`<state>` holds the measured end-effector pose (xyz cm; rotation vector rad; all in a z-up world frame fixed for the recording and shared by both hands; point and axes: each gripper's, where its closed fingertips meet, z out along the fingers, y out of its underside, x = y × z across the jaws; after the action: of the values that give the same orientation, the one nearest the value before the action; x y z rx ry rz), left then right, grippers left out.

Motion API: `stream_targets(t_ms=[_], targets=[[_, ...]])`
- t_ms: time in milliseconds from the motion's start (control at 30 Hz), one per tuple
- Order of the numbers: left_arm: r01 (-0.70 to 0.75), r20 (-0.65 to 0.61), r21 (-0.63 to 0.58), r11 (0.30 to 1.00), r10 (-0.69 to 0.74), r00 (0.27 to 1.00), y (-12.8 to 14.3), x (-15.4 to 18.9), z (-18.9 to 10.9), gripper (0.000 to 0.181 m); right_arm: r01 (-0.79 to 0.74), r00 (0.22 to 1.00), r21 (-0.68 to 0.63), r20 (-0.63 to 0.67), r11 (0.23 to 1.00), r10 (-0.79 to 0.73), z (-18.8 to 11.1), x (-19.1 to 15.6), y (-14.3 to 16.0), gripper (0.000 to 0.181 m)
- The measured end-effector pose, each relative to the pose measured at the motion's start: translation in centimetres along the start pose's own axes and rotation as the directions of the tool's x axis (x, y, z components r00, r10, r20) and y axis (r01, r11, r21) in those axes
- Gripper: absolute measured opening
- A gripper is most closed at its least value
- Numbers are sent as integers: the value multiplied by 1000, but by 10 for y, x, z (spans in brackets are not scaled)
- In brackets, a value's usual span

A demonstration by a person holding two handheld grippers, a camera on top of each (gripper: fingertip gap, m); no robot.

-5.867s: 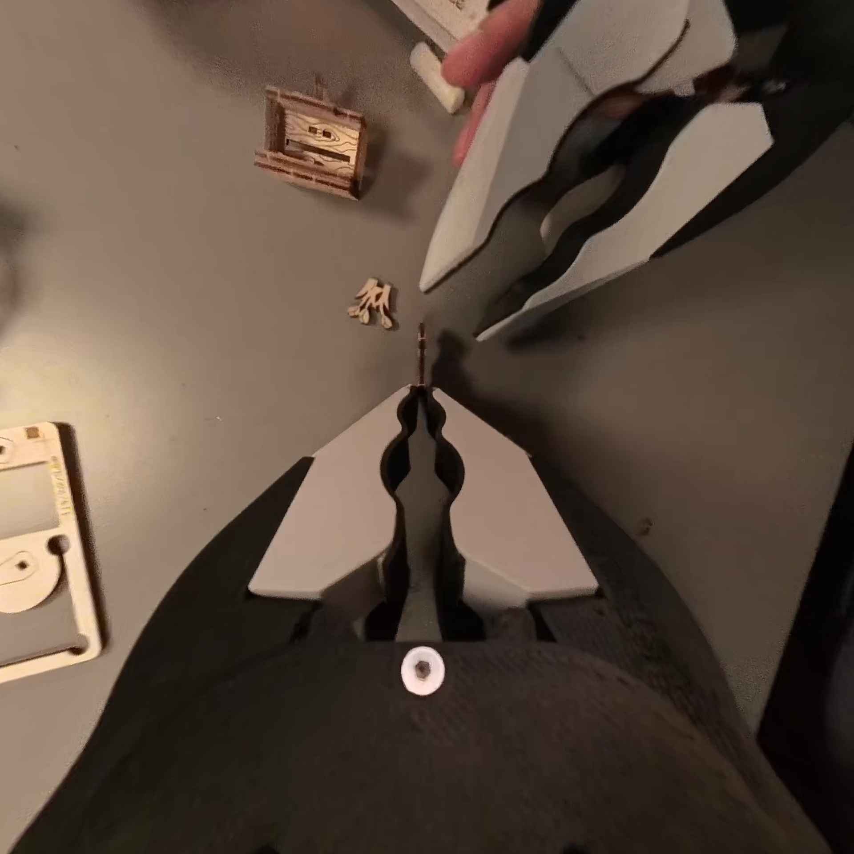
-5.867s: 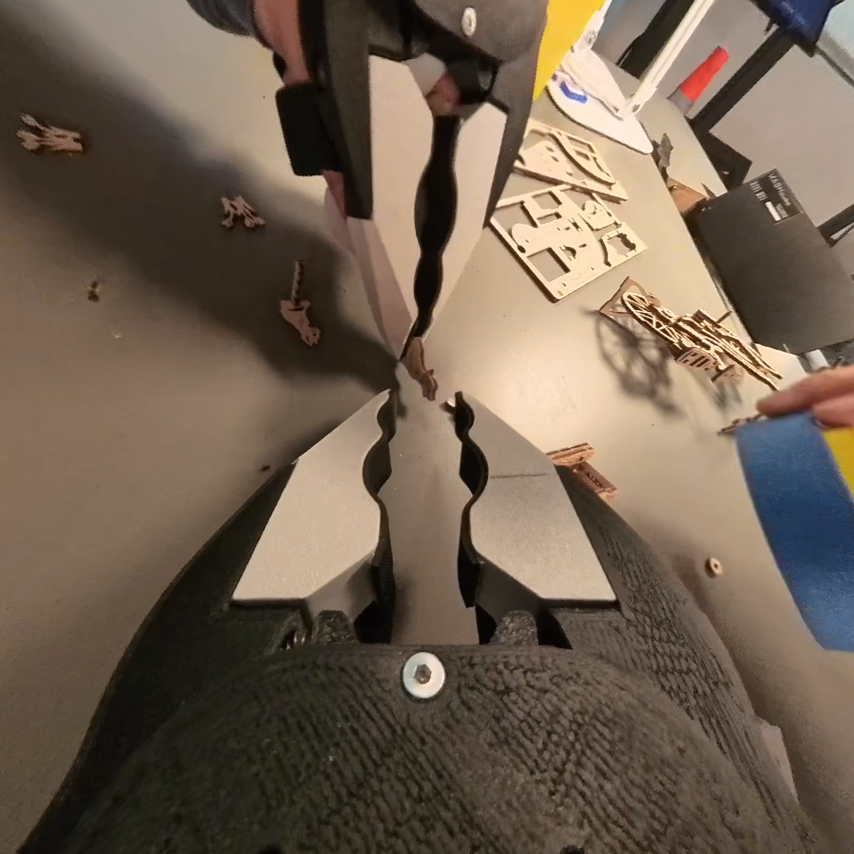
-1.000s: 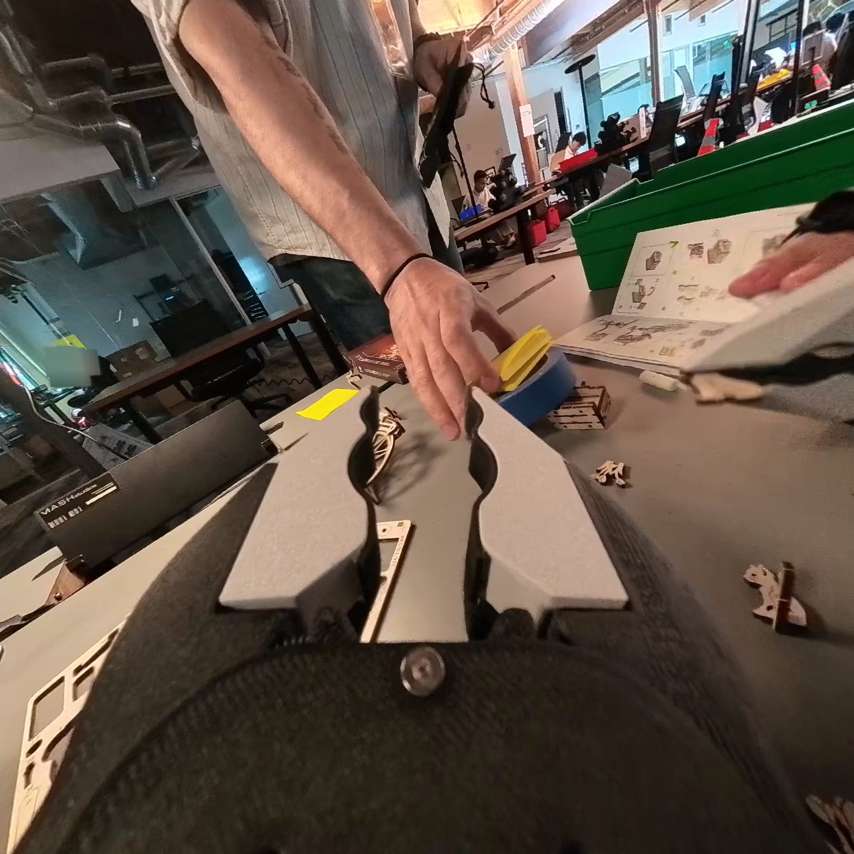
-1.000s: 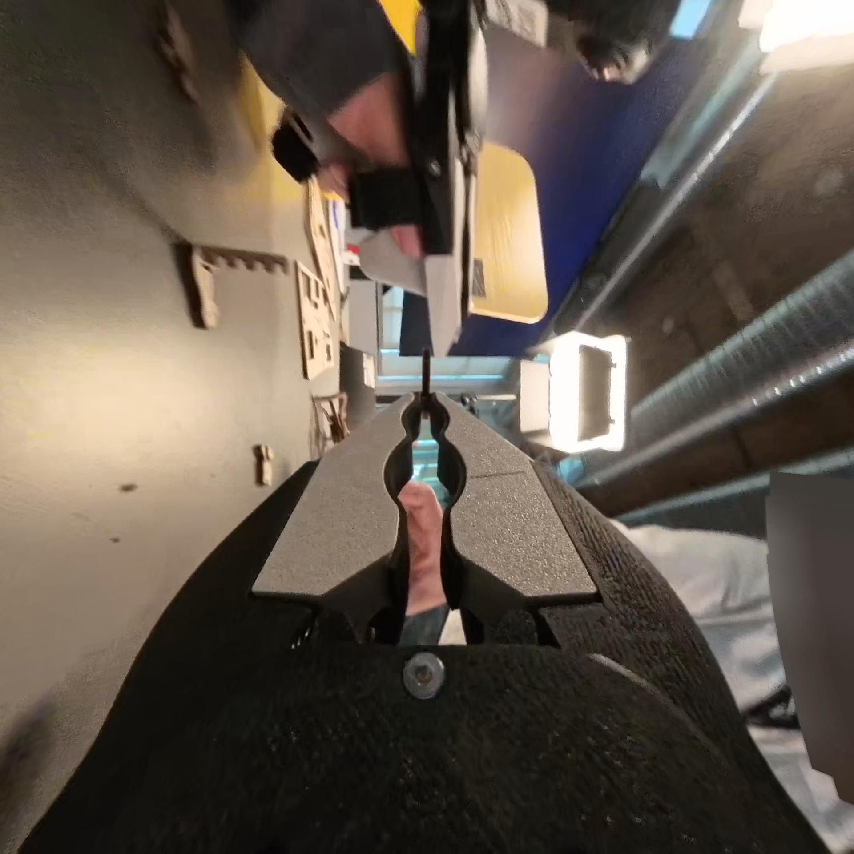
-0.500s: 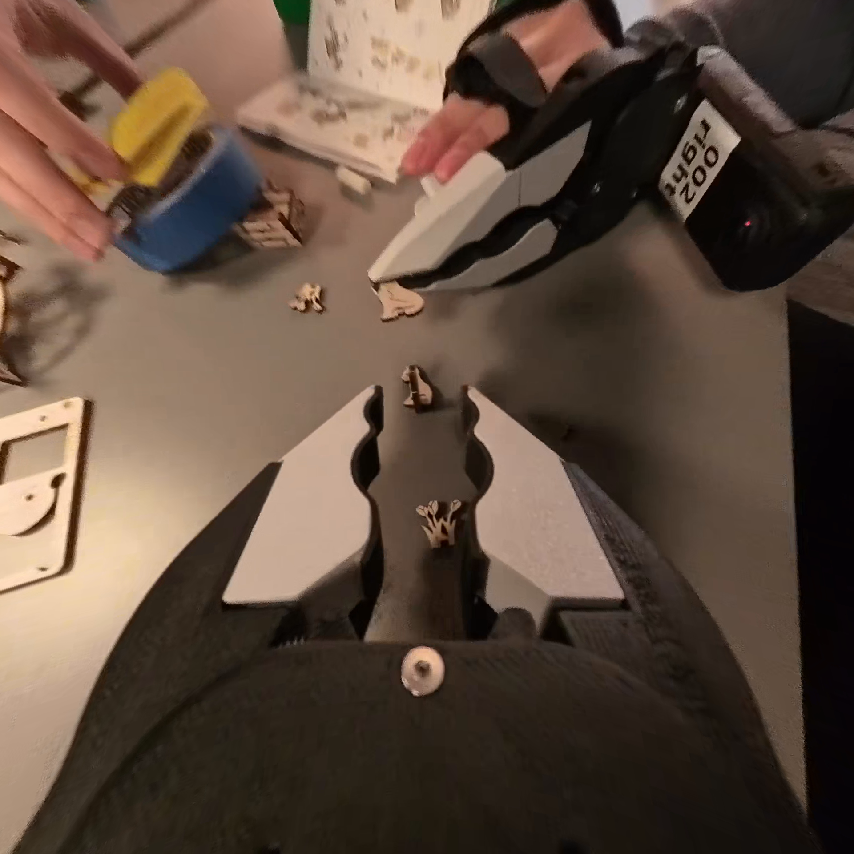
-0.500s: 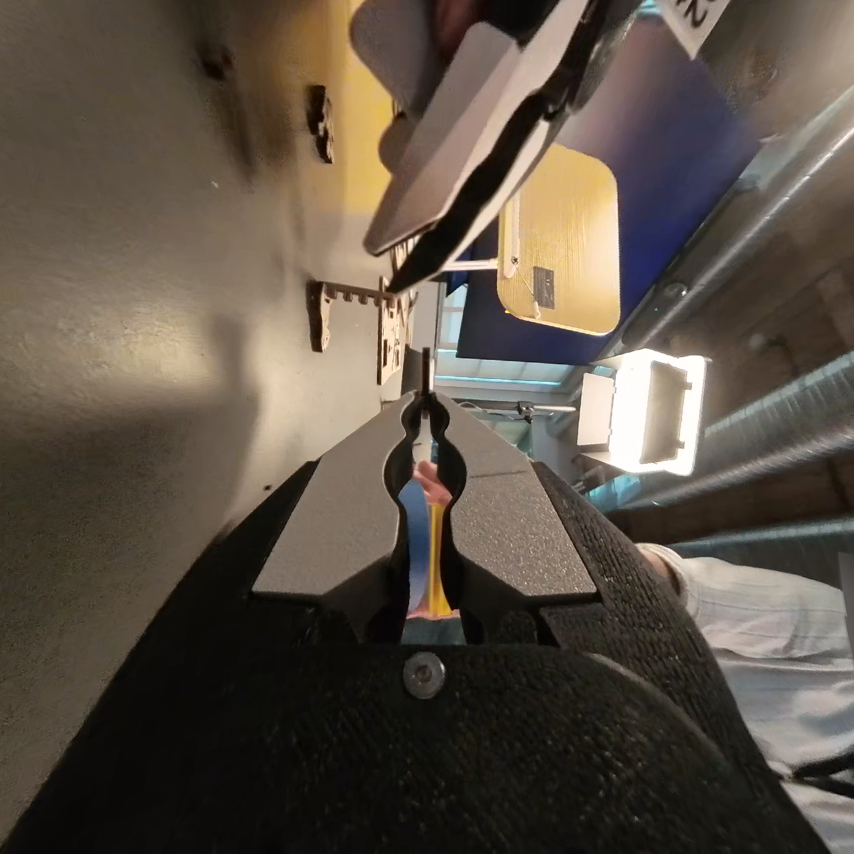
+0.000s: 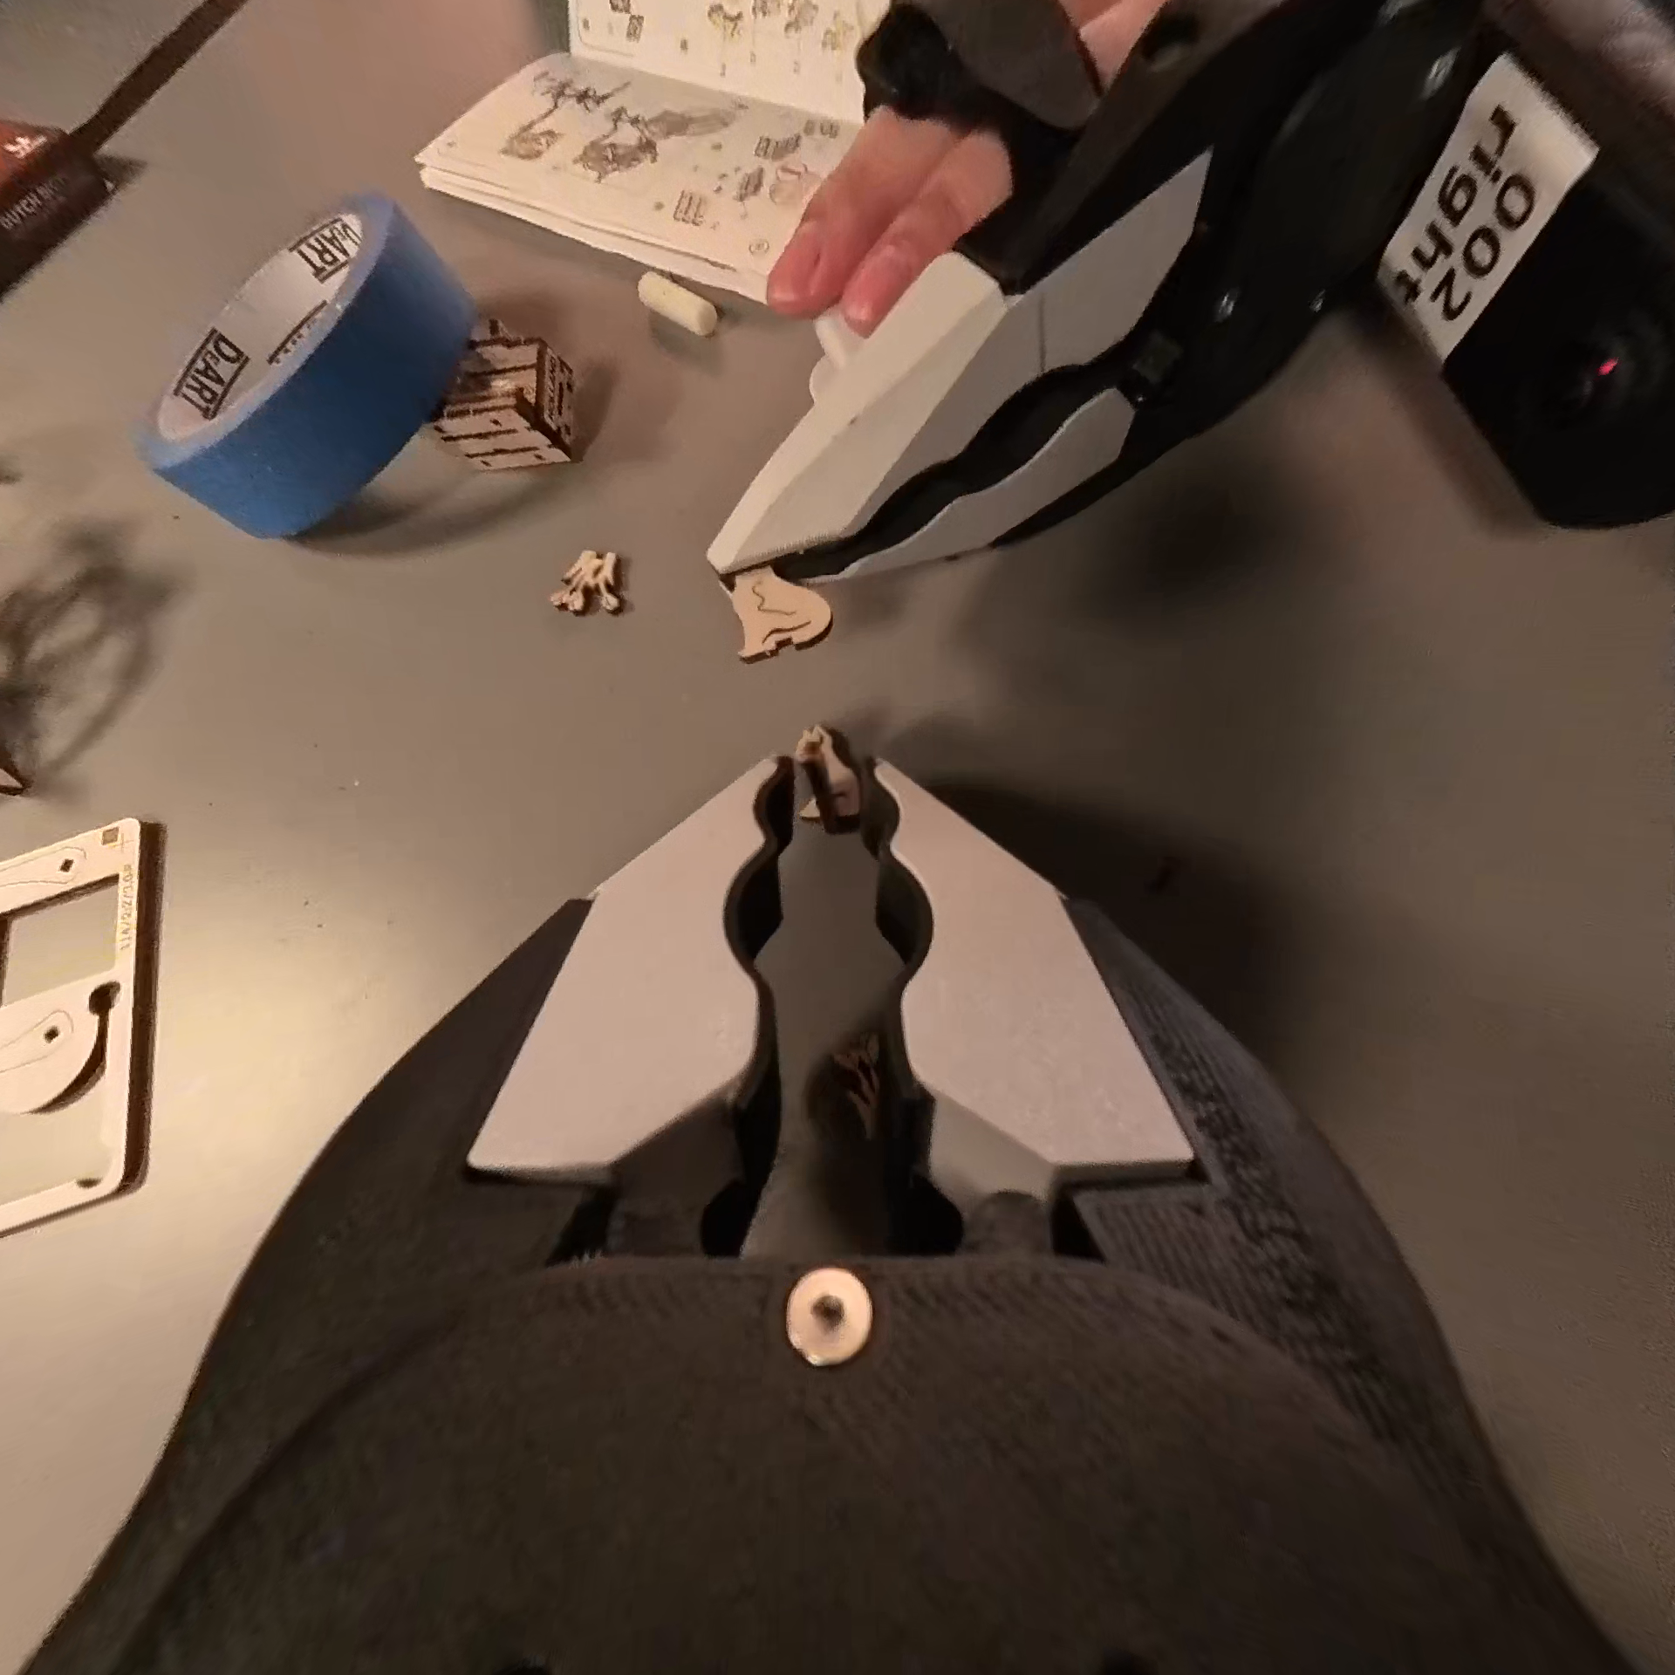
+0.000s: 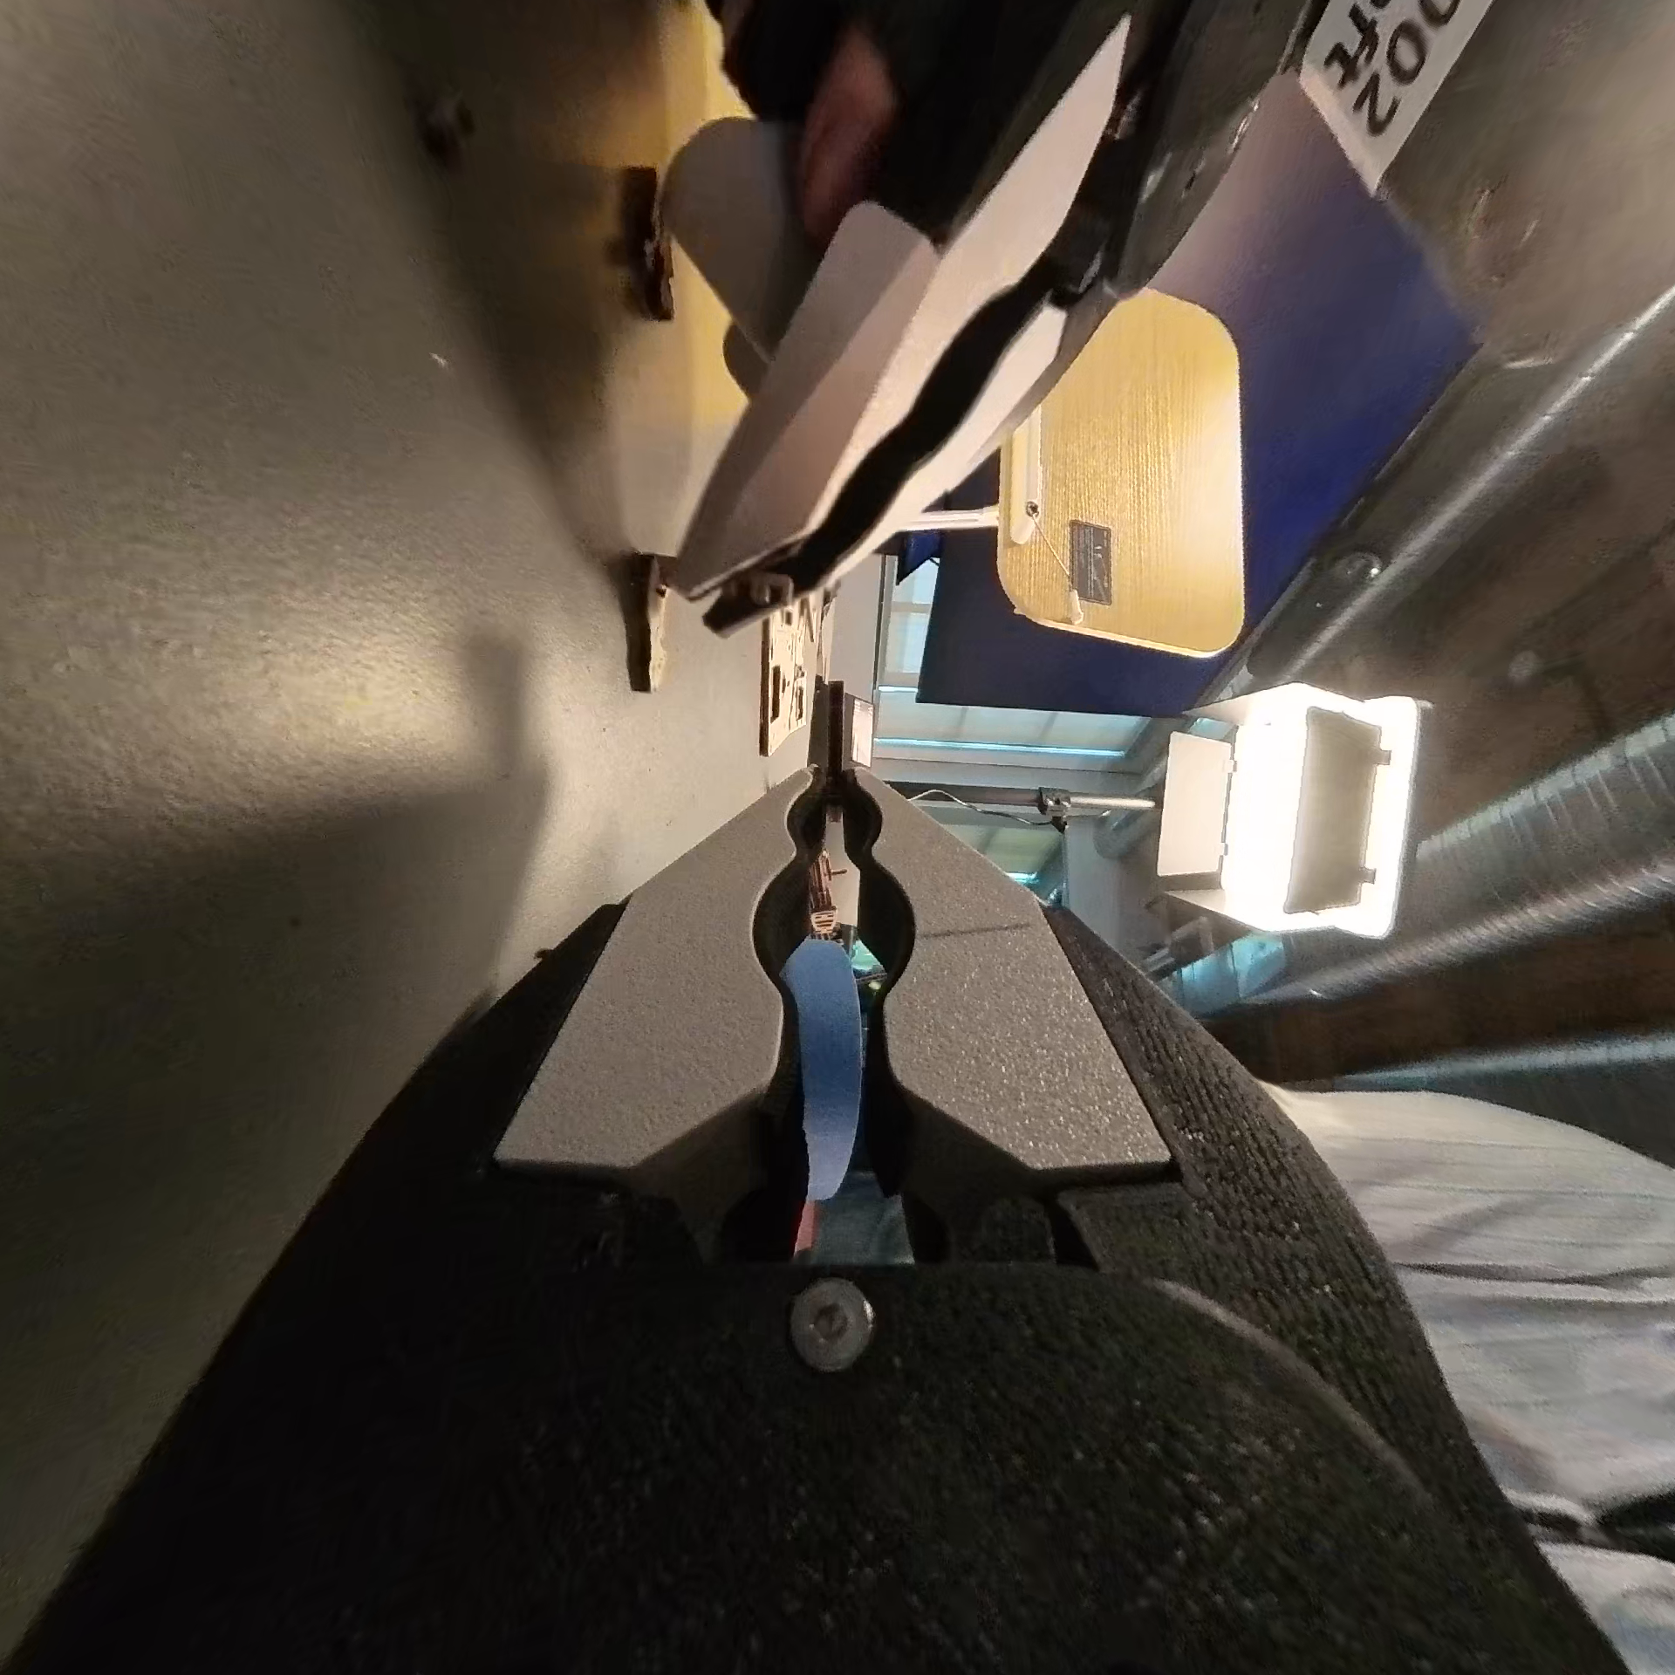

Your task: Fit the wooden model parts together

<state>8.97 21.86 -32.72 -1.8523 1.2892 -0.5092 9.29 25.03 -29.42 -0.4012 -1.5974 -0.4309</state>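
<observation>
While the left gripper (image 7: 823, 781) hung low over the grey table (image 7: 381, 743) with its jaws parted a little, a small standing wooden piece (image 7: 827, 781) sat between its tips, not visibly clamped. The step in hand looked like securing that piece so the two parts could be mated.

Going left to right in the left wrist view: a cut-out plywood sheet (image 7: 63, 1015) lay at the edge, then a roll of blue tape (image 7: 299, 363) touching a small wooden crate model (image 7: 512, 412), a tiny loose offcut (image 7: 591, 582), and an instruction booklet (image 7: 634, 127) behind. Further right, the right gripper (image 7: 779, 566) was closed on a flat boot-shaped wooden part (image 7: 778, 614), held edge-on in its own camera.

The next move probably called for closing the left jaws squarely on the upright piece, then turning the flat part until its slot met it (thin plywood may snap if forced askew).

The table was matte and fairly cluttered. The right wrist view, rolled sideways, showed a workshop ceiling with metal ducts (image 8: 1495, 870) and a bright light fixture (image 8: 1305, 816).
</observation>
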Motion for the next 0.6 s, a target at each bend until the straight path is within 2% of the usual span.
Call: stream_targets(t_ms=[67,200,300,533,600], targets=[[-37,18,-49,998,37,999,7,0,4,15,-7,1000,1,2,1000,7,0,0,1,1],[-37,21,-50,998,38,999,6,-1,5,14,-32,999,-12,8,999,32,2,-1,6,0],[-3,12,-35,999,3,1000,4,-3,5,1,-40,999,-13,8,999,40,2,0,7,1],[27,-6,-37,999,-28,1000,4,-5,6,1,-47,999,-22,10,999,47,4,0,9,0],[25,2,-39,999,-25,1000,4,-6,7,7,-51,999,-23,12,998,51,4,-1,9,0]])
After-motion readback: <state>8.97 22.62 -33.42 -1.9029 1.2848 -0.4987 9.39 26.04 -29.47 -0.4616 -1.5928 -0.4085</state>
